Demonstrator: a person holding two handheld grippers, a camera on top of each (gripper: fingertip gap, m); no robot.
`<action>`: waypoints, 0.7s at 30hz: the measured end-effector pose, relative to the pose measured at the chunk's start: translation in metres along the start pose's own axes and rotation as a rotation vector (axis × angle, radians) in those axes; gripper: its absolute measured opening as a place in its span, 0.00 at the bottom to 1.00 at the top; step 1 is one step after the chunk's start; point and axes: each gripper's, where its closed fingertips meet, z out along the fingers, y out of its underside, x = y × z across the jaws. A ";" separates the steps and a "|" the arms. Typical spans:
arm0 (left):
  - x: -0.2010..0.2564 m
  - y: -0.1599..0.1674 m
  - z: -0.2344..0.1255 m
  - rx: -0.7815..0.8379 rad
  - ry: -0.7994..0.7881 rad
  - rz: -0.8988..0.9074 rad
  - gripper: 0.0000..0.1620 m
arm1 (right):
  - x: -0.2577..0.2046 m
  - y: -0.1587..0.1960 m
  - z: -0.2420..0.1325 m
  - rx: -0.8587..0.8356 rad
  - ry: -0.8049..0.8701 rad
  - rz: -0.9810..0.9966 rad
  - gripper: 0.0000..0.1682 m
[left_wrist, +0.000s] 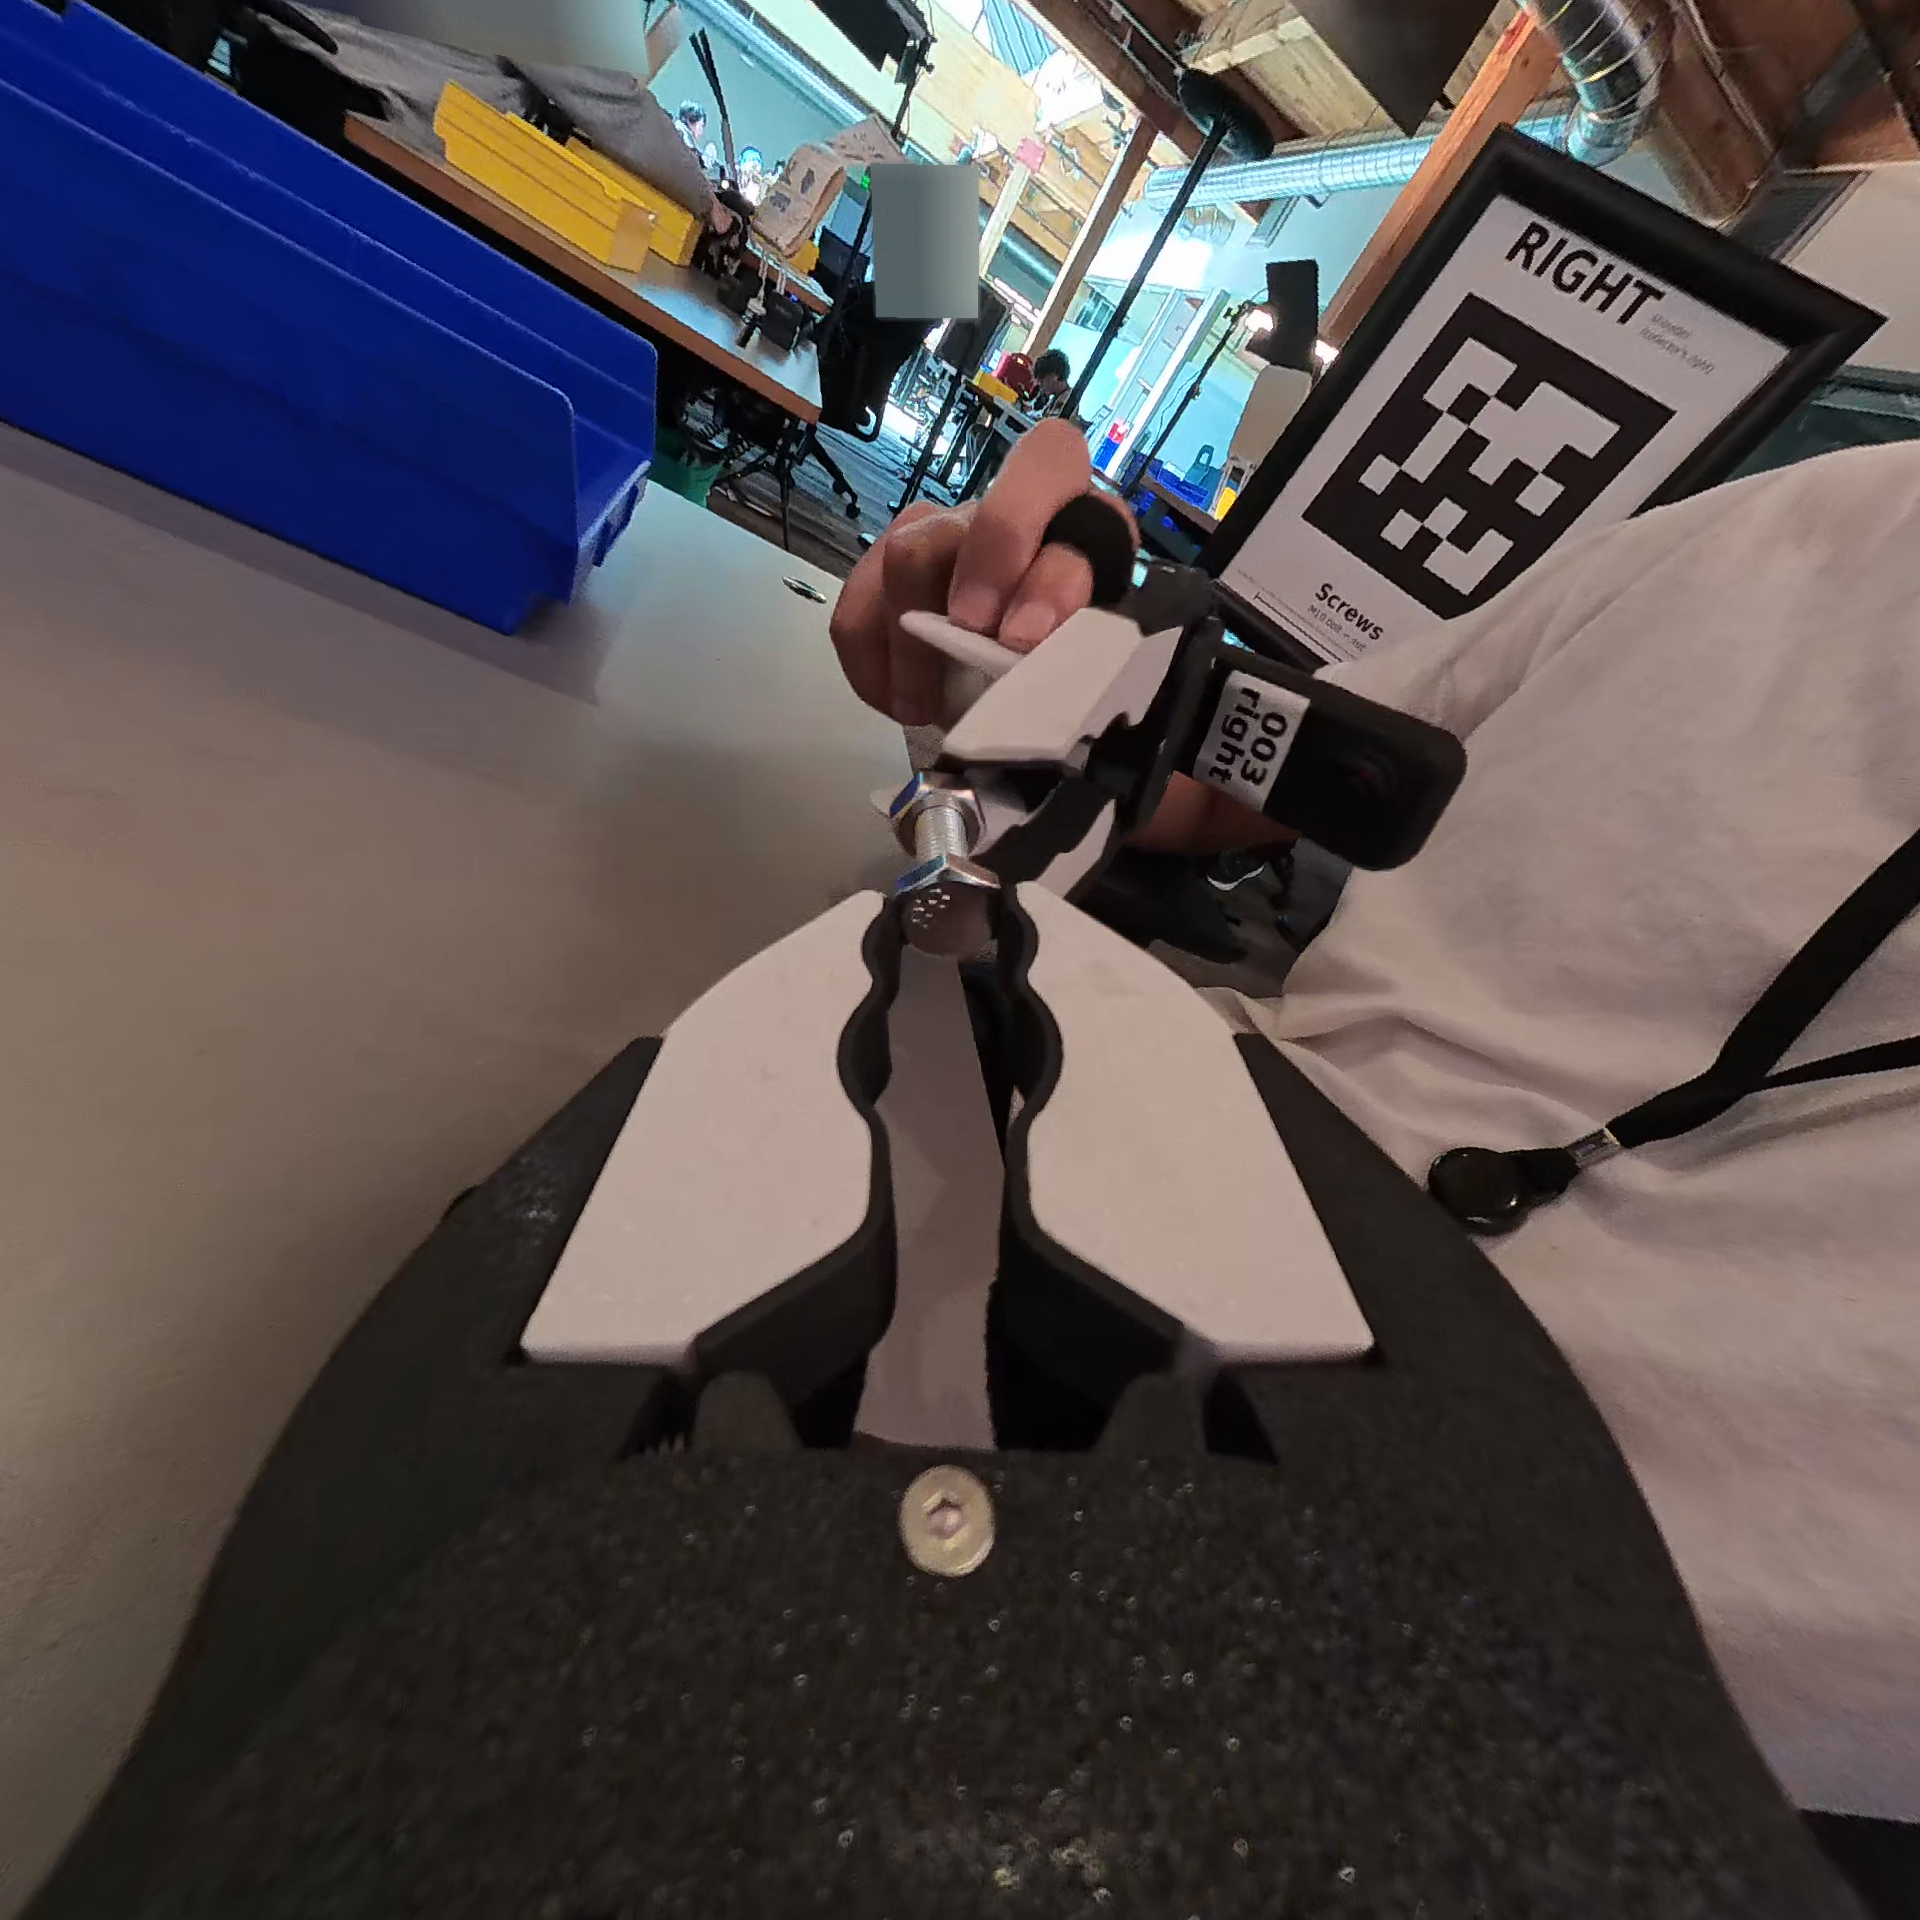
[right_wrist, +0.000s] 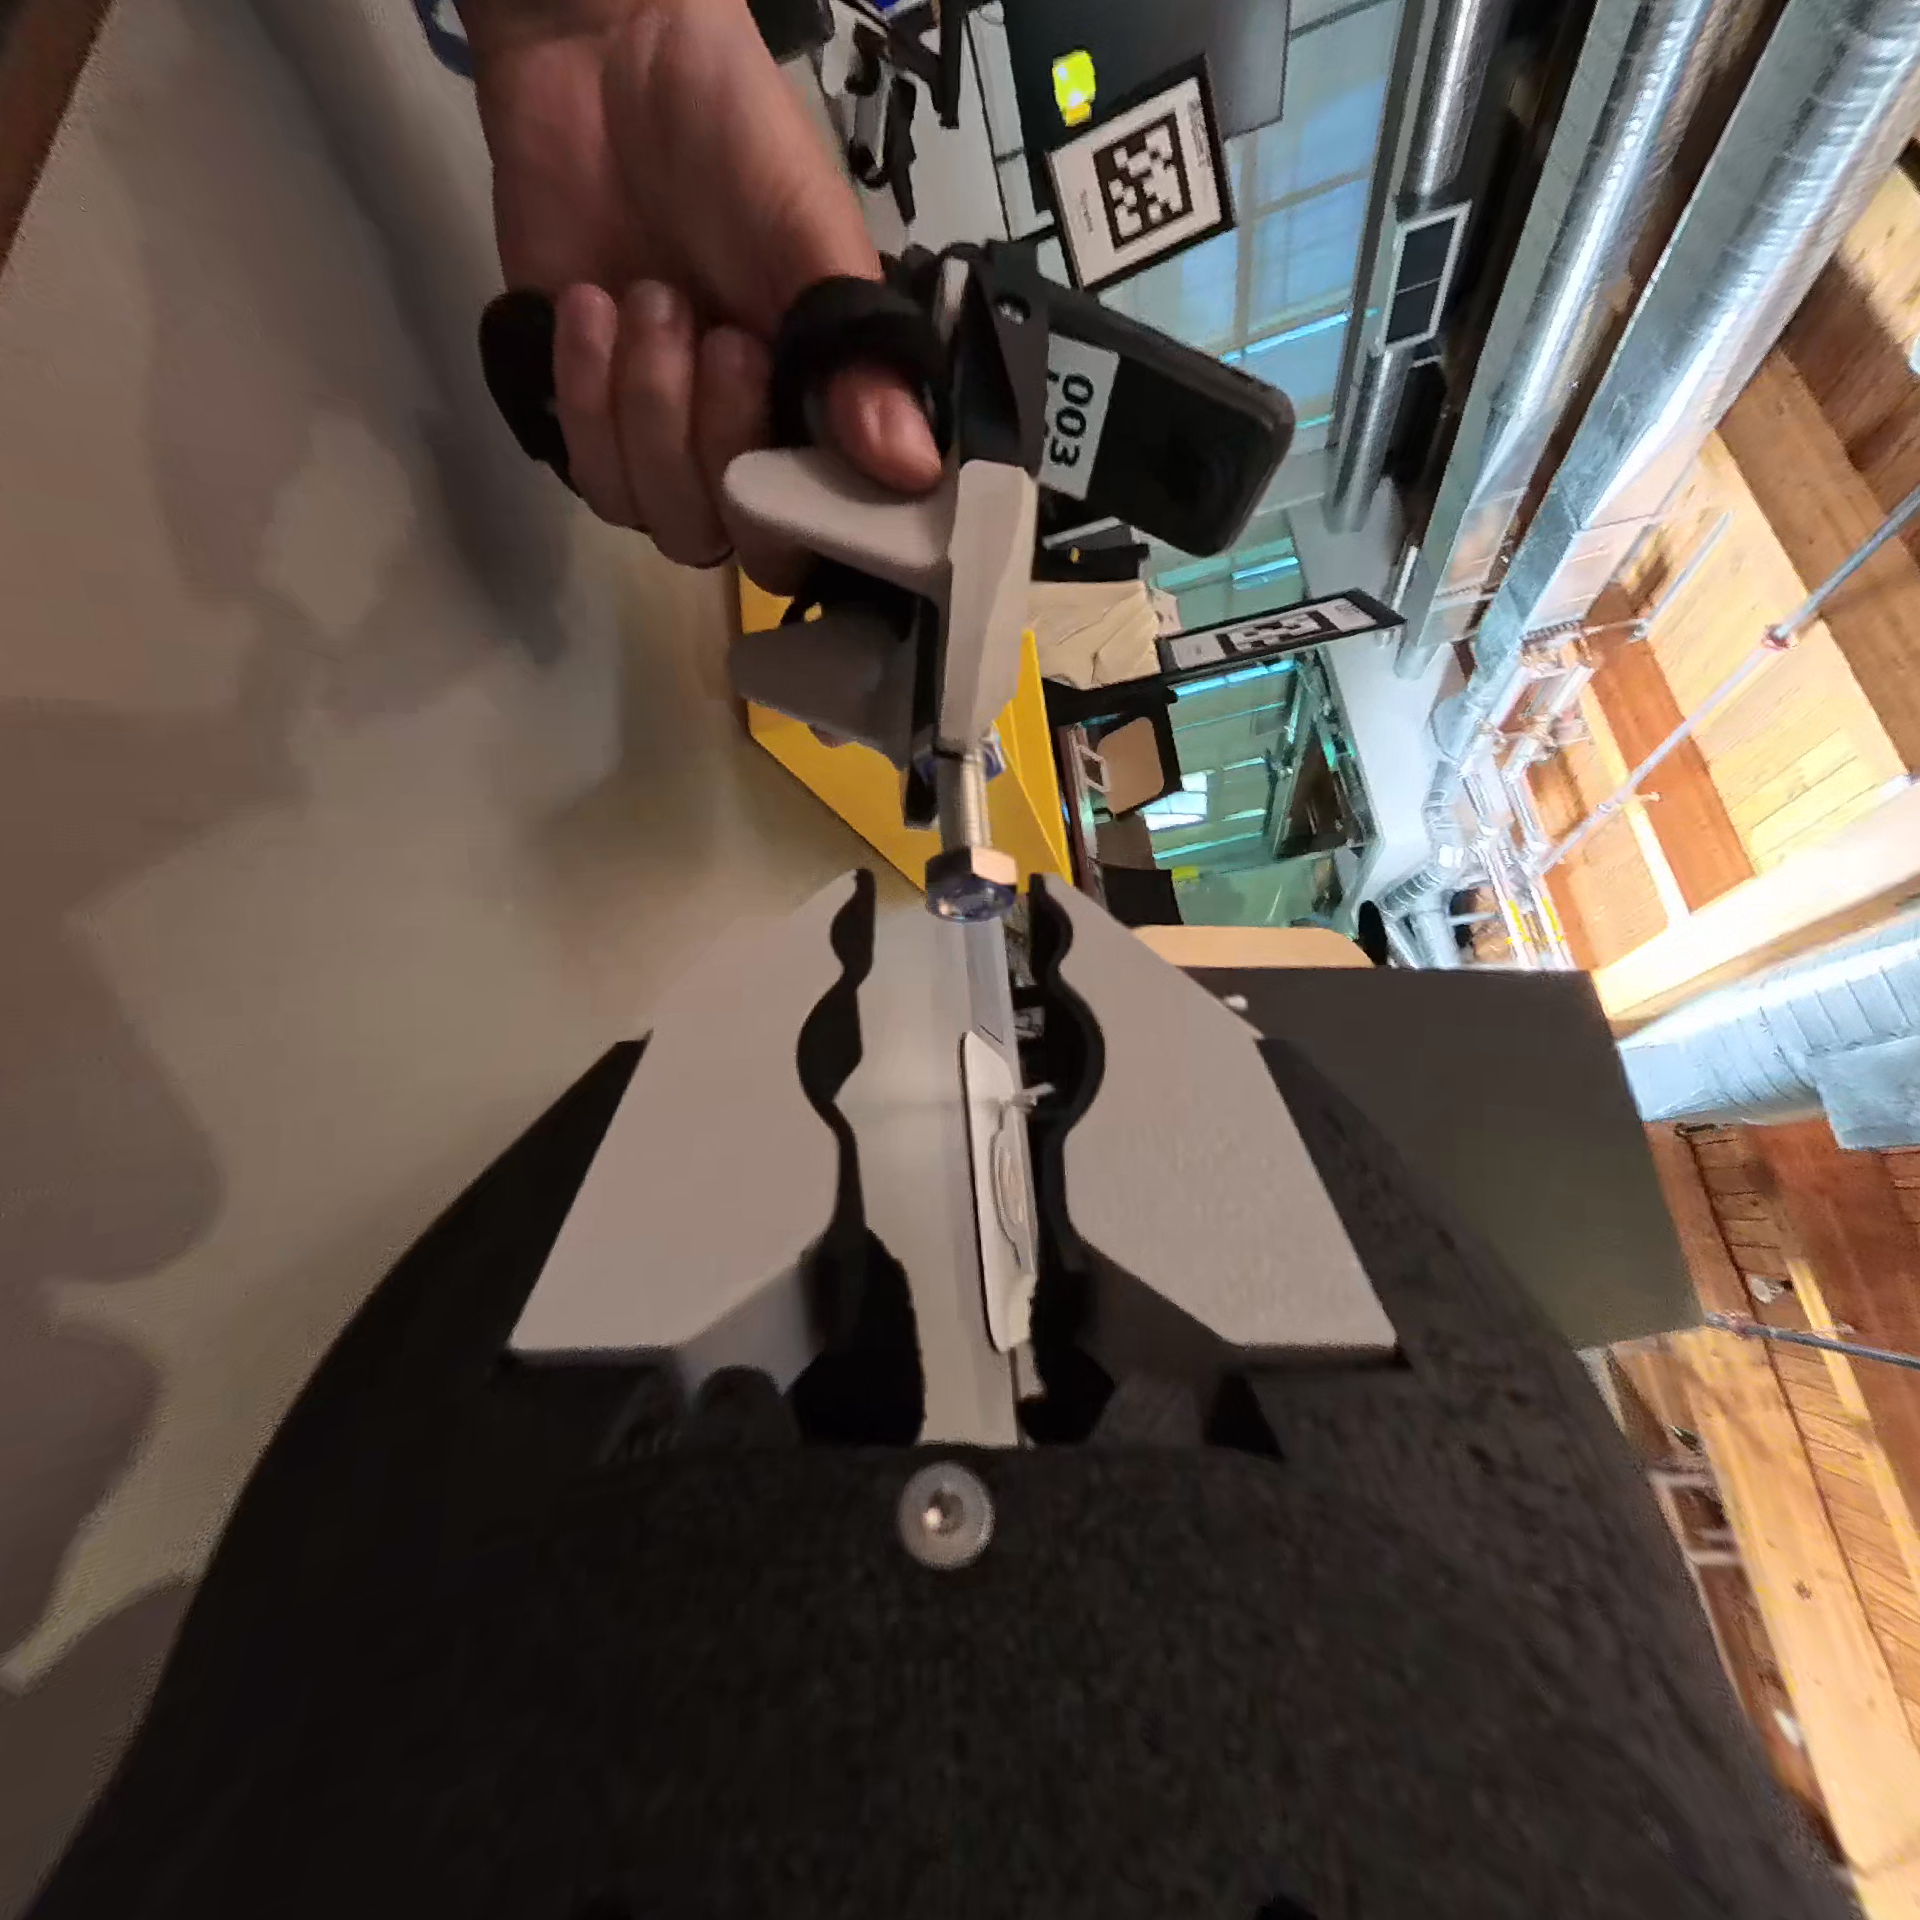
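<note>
Closest to the lens, the left claw is clenched on the hexagonal head of a silver bolt, the head sitting snugly between its two white fingers. From the tips the threaded shank runs straight ahead to a nut near its far end. The right claw meets it there from ahead and to the right, and seems to pinch the nut between its fingers; a person's hand grips its handle. In the right wrist view the nut sits at the tips of the right claw, nearer one finger than the other, with the bolt reaching on to the left claw beyond.

Both claws hold the bolt above a pale counter. Ahead and left of the left claw stands a blue bin; ahead and right stands a black-framed marker card. A white shirt fills the right side. Behind the left claw in the right wrist view lies a yellow bin.
</note>
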 end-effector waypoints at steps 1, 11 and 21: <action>0.001 0.001 0.001 -0.005 0.004 0.001 0.11 | 0.002 0.001 0.001 -0.004 0.020 -0.007 0.12; 0.008 0.002 0.003 -0.026 -0.002 0.080 0.11 | -0.003 -0.007 -0.006 0.122 -0.431 0.912 0.10; 0.005 -0.006 -0.003 0.007 -0.058 0.153 0.11 | 0.004 -0.012 0.000 0.237 -0.915 1.974 0.10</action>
